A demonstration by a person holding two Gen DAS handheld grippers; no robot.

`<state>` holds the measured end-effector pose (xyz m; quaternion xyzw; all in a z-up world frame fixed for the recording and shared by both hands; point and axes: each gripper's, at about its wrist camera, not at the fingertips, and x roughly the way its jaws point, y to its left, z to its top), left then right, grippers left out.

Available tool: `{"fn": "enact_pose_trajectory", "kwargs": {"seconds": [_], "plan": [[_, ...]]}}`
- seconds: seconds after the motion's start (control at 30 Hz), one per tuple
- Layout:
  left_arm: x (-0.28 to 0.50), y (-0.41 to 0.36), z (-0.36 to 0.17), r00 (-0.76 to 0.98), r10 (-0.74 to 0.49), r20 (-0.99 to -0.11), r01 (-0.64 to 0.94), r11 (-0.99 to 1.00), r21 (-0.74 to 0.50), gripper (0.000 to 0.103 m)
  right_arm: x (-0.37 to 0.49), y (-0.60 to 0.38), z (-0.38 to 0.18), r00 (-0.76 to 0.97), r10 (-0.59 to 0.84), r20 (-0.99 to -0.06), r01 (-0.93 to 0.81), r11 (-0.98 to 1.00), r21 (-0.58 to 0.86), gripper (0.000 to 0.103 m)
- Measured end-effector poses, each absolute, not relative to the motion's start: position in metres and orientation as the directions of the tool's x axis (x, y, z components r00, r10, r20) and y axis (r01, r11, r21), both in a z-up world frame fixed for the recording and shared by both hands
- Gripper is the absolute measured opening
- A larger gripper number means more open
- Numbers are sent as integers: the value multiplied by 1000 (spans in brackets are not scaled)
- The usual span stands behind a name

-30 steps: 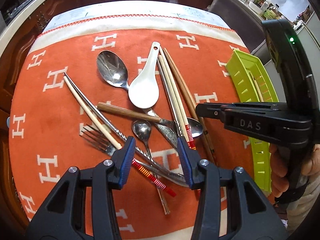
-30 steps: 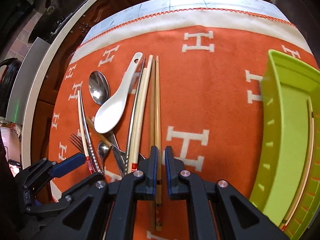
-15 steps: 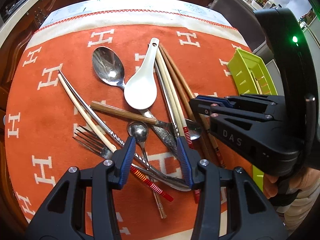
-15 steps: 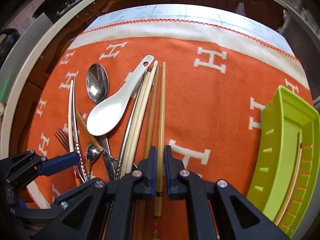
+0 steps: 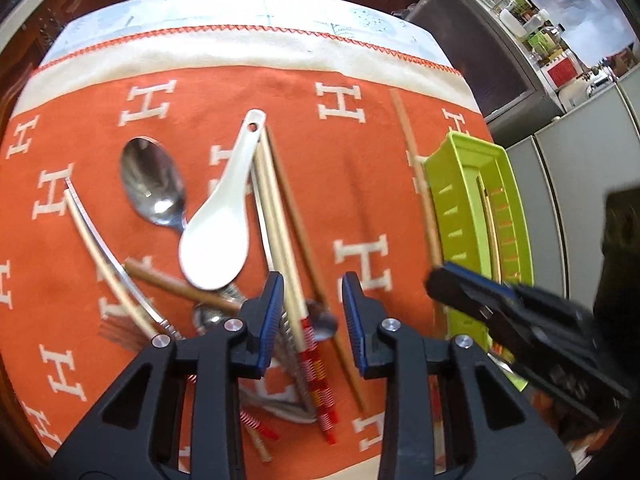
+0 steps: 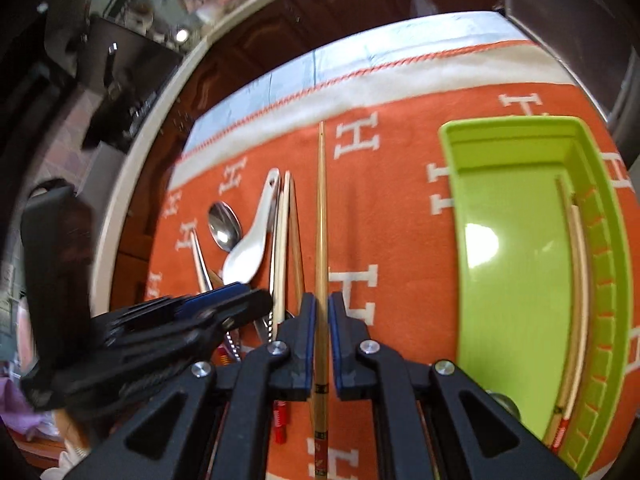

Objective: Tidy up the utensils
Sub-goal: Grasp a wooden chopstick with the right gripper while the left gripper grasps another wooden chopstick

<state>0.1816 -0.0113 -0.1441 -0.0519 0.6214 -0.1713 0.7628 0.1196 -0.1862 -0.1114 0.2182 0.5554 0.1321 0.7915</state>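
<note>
Mixed utensils lie on an orange cloth (image 5: 372, 184): a white ceramic spoon (image 5: 216, 240), a metal spoon (image 5: 154, 184), a fork (image 5: 120, 328) and several chopsticks. My left gripper (image 5: 314, 320) hangs over the pile, its jaws closing. A pale chopstick with a red-striped end (image 5: 298, 312) and a brown chopstick (image 5: 304, 240) lie between the pads, which do not press on them. My right gripper (image 6: 321, 332) is shut on a light brown chopstick (image 6: 321, 220), held above the cloth left of the green tray (image 6: 500, 280).
The green tray (image 5: 456, 184) stands at the cloth's right edge, with chopsticks (image 6: 576, 280) in its narrow right slot. The cloth's white border and the round table edge run along the back. Dark cabinets stand beyond.
The right gripper lifted the light brown chopstick off the pile and carried it right, toward the tray. The left gripper shifted right over the pale chopstick and its jaws narrowed.
</note>
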Motion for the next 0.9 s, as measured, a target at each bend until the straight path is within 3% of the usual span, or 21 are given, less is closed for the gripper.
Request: {"fn": "enact_pose_trajectory", "kwargs": {"seconds": [0.7,0.77,0.9], "plan": [[190,-58,-163,129,-198,-972,200,965,-170,26,96,-215,-106,388,503,-772,62,822,566,7],[191,-60,-170,106,-189,-976,187,968,-167,20,94,-218,-106,391,506,-769,67,818,572,7],[193,-63,-177,105,-166,-980,163,975,-148,19,91,-221,-106,392,509,-766,68,814,576,7]]}}
